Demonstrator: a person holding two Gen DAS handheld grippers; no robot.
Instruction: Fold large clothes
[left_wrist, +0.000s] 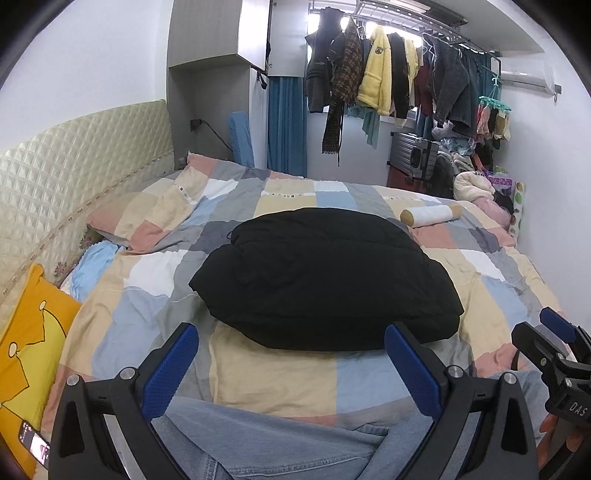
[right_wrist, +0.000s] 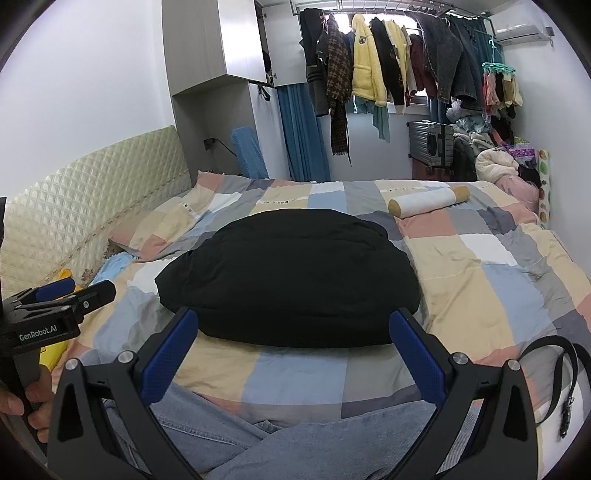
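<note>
We read two pieces of lettering, both white on black gripper bodies. In the right wrist view, the left gripper, seen from the side at the left edge, carries "GenRobot.AI" along its body. In the left wrist view, the right gripper at the right edge shows only "DAS", cut off by the frame. We can read nothing else.

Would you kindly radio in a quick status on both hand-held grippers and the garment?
Left hand-held gripper and right hand-held gripper open, empty. Black garment lies bundled on the patchwork quilt, untouched. Jeans lie nearest; nothing blocking.
</note>
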